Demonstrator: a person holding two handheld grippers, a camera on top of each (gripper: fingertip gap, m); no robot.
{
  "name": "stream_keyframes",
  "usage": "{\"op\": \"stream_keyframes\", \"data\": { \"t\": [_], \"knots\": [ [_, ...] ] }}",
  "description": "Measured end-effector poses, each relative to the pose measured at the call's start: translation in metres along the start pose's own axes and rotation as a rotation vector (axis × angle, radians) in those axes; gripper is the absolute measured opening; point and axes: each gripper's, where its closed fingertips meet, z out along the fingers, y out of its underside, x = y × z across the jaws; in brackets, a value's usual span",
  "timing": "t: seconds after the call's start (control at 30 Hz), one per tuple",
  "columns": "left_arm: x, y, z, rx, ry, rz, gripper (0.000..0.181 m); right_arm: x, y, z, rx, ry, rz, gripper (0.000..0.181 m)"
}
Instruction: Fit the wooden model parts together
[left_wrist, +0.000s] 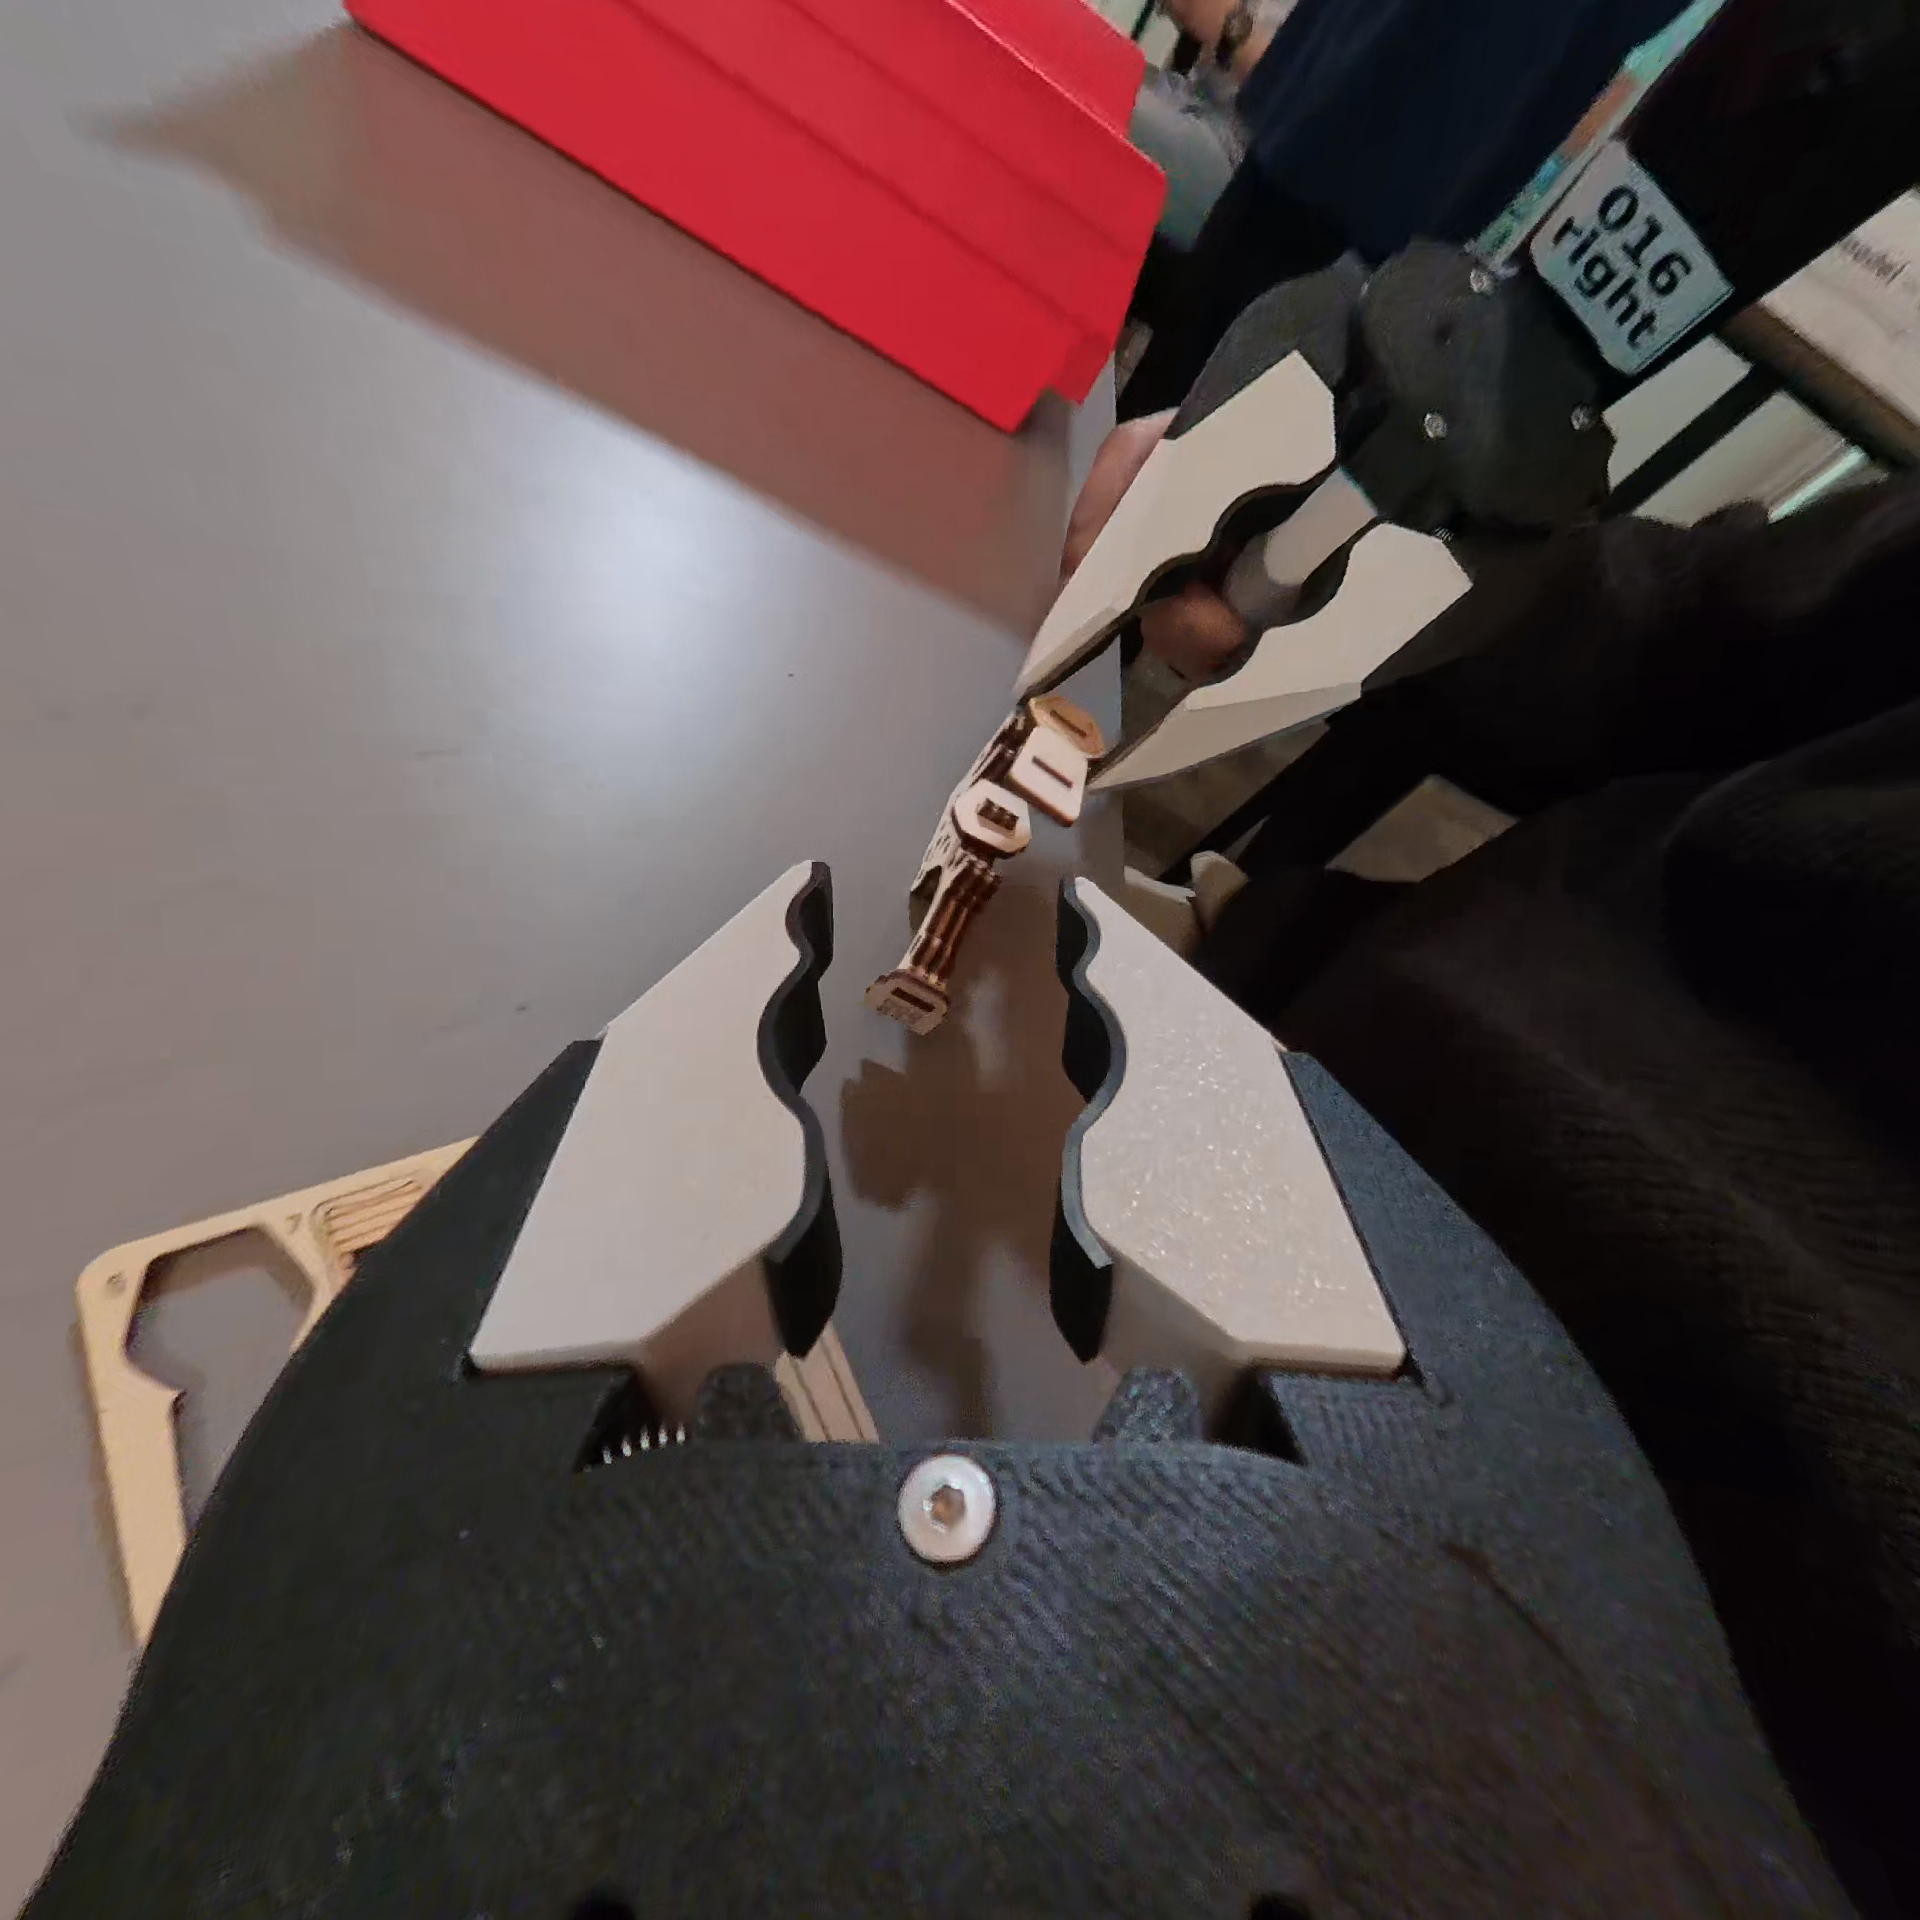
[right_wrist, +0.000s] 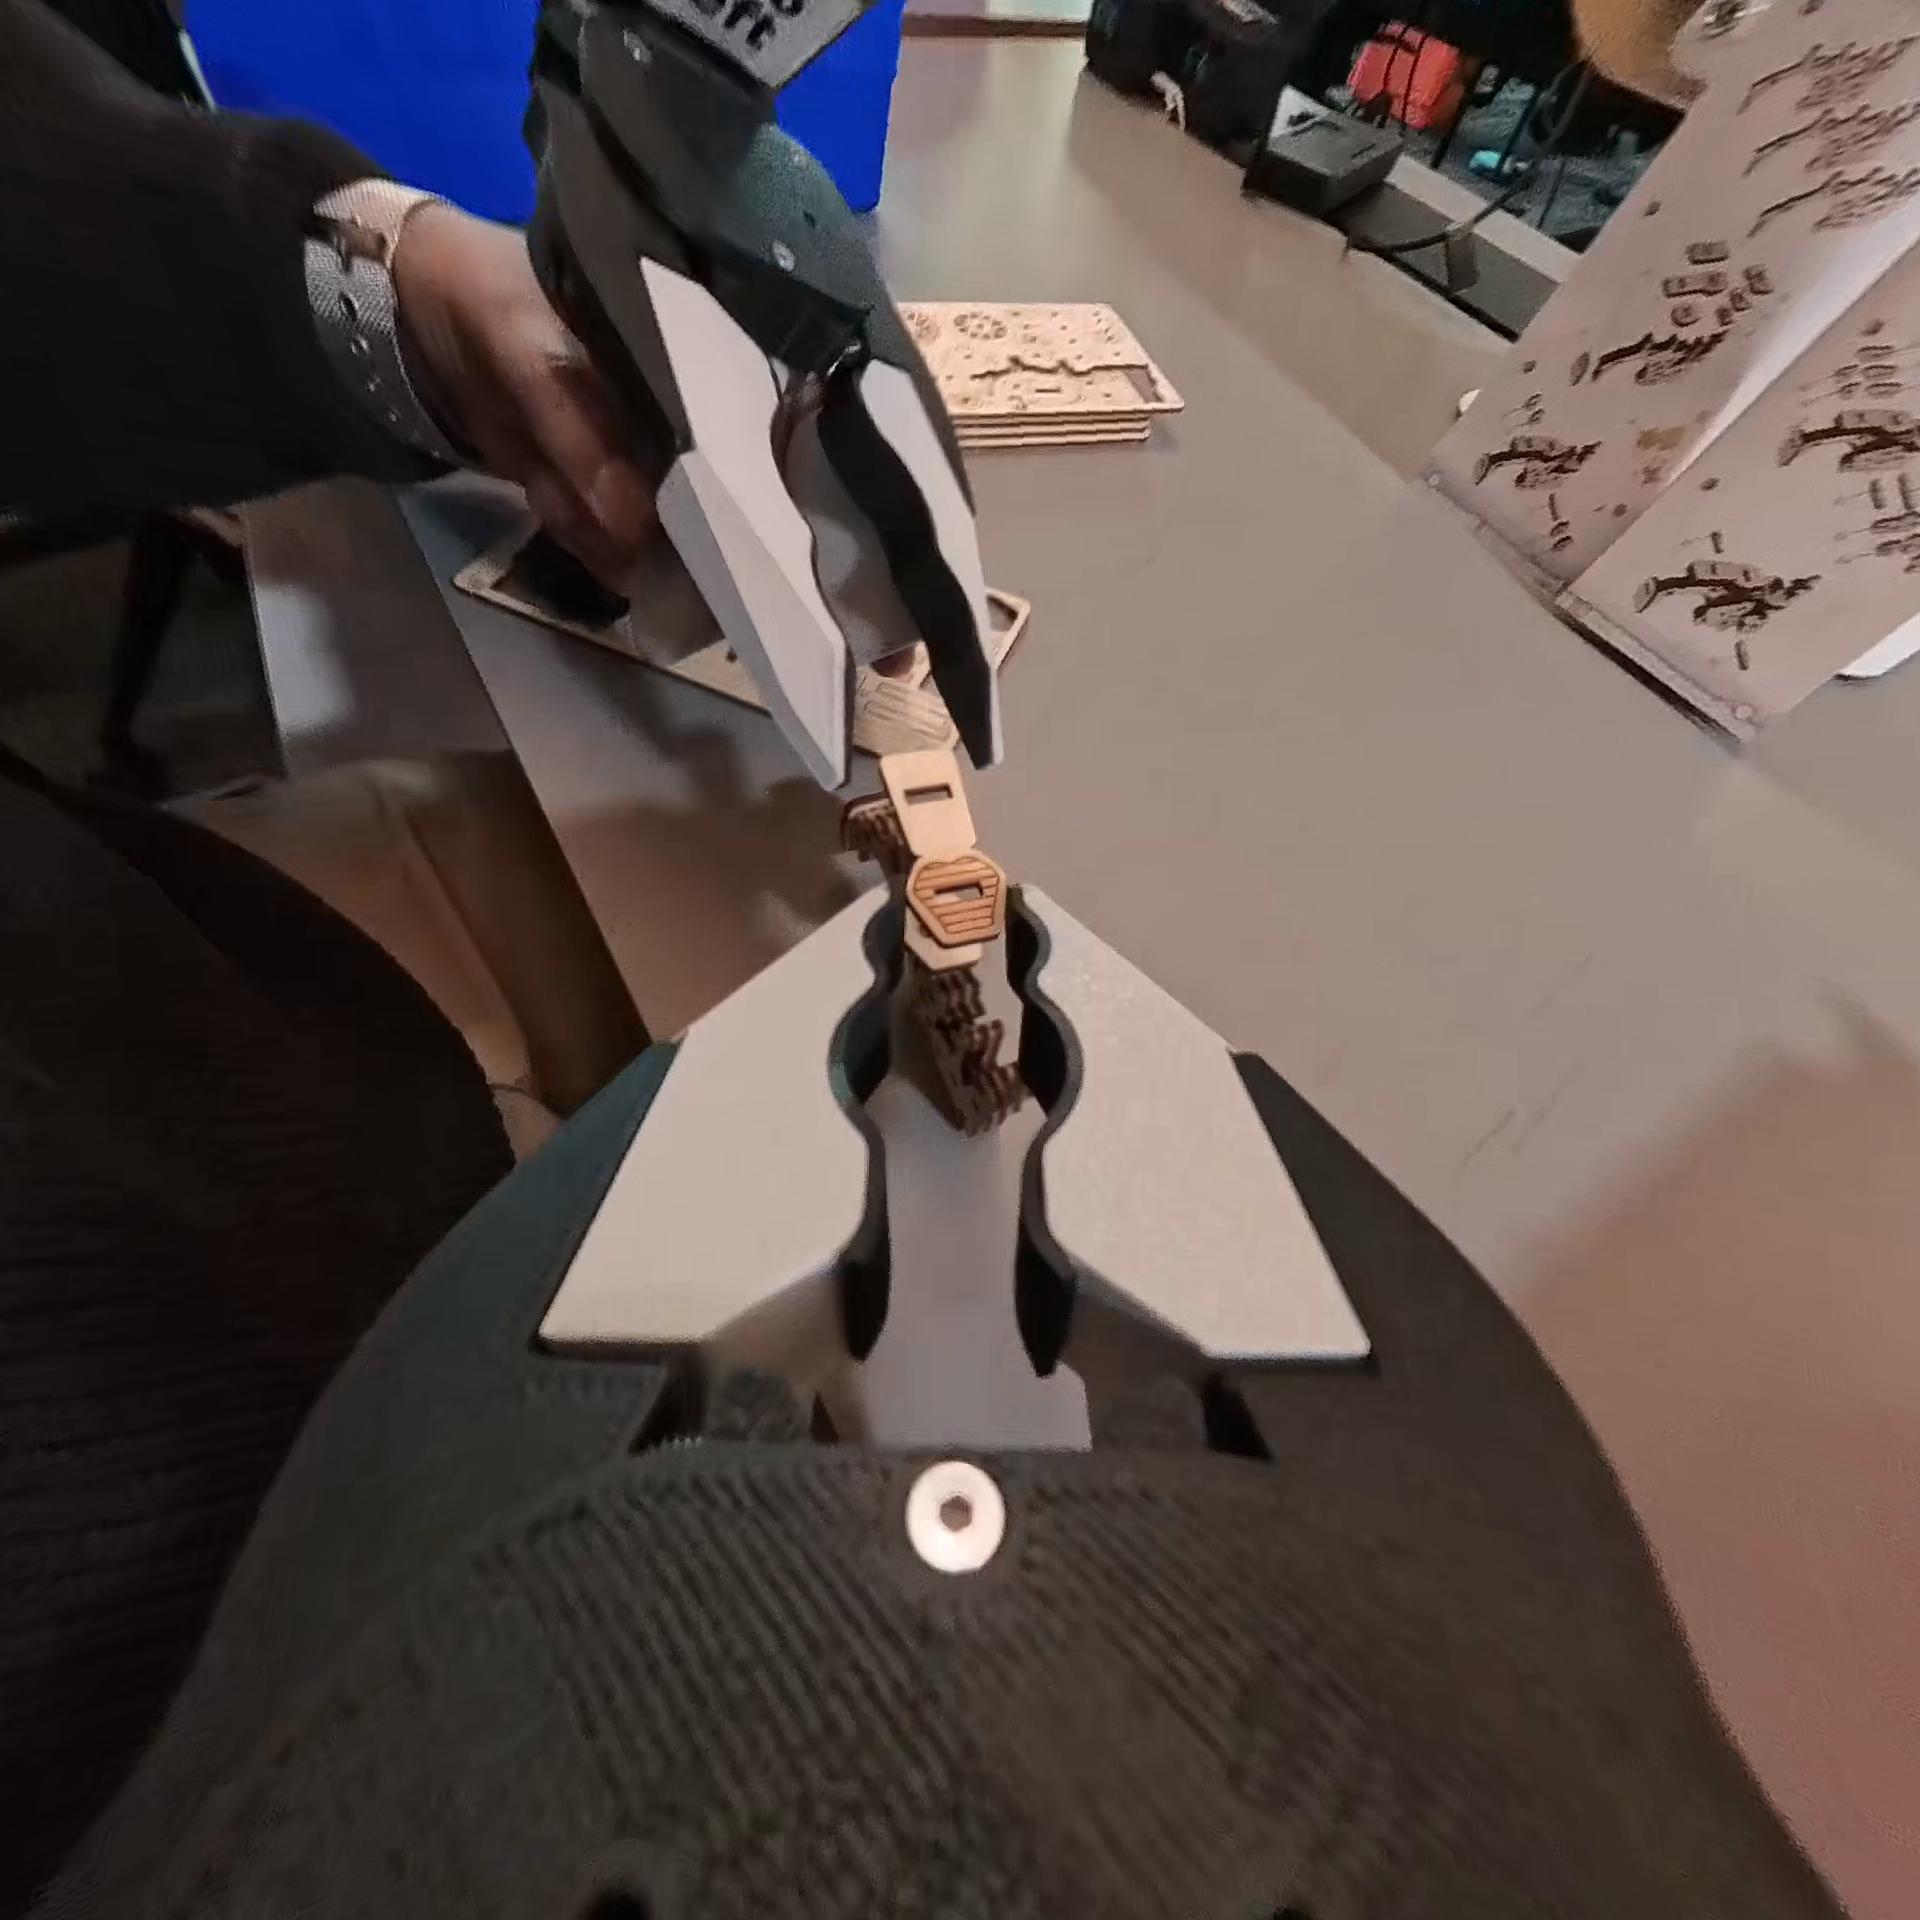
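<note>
A small wooden model (right_wrist: 951, 904) made of layered laser-cut parts is clamped between the fingers of my right gripper (right_wrist: 954, 912), which holds it above the grey table. It juts out past the fingertips toward my left gripper (right_wrist: 909, 764). In the left wrist view the model (left_wrist: 971, 862) hangs from the right gripper (left_wrist: 1062, 736) at upper right. Its free end reaches down between the tips of my left gripper (left_wrist: 945, 894). The left gripper is open and I see no contact with the model.
A red box (left_wrist: 779, 177) lies at the far side of the table. A punched-out wooden parts sheet (left_wrist: 135, 1382) lies under my left gripper. A stack of wooden sheets (right_wrist: 1039, 374) and an upright instruction sheet (right_wrist: 1714, 416) stand farther off. A hand (right_wrist: 499, 395) holds the left gripper. My right fingertips sit around 4 cm from my left ones.
</note>
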Motion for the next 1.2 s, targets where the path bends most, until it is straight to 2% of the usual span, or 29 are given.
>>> {"op": "stream_keyframes", "data": {
  "t": [0.13,0.33,0.6,1.2],
  "knots": [
    [0.013,0.001,0.006,-0.005,0.039,0.033,0.045,-0.008,0.002,0.004,-0.036,-0.008,-0.027,0.018],
    [0.012,0.001,0.008,-0.010,0.014,0.059,0.045,-0.006,0.007,0.009,-0.082,0.011,-0.057,0.018],
    [0.012,-0.001,0.008,-0.005,-0.012,0.091,0.034,-0.004,0.011,0.011,-0.110,0.002,-0.043,0.018],
    [0.007,0.001,0.010,-0.027,-0.047,0.091,0.025,-0.005,0.014,0.013,-0.154,-0.008,-0.062,0.018]
  ]
}}
